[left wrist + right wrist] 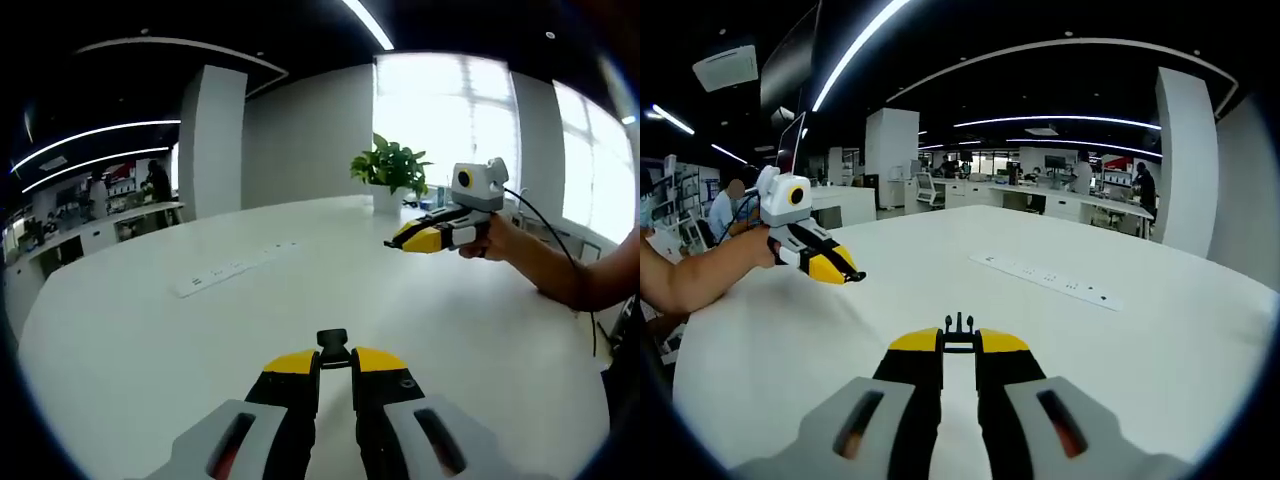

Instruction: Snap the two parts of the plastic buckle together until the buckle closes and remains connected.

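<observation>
White table [150,330] in office, left tongs [335,362] and right tongs [958,341] each grasping a buckle part

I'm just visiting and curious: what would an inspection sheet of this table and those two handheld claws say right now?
Surface: white table, bare in front of both grippers.
Job's things: socket half of buckle pinched by left gripper; pronged half of buckle pinched by right gripper; halves apart, not joined.
Clutter: flush power strip set in the table; potted plant at the far edge.
Grippers: both held above the table, apart from each other.
Cables: black cable trailing from the right gripper.
Surroundings: open office, windows, people at desks far off.
</observation>
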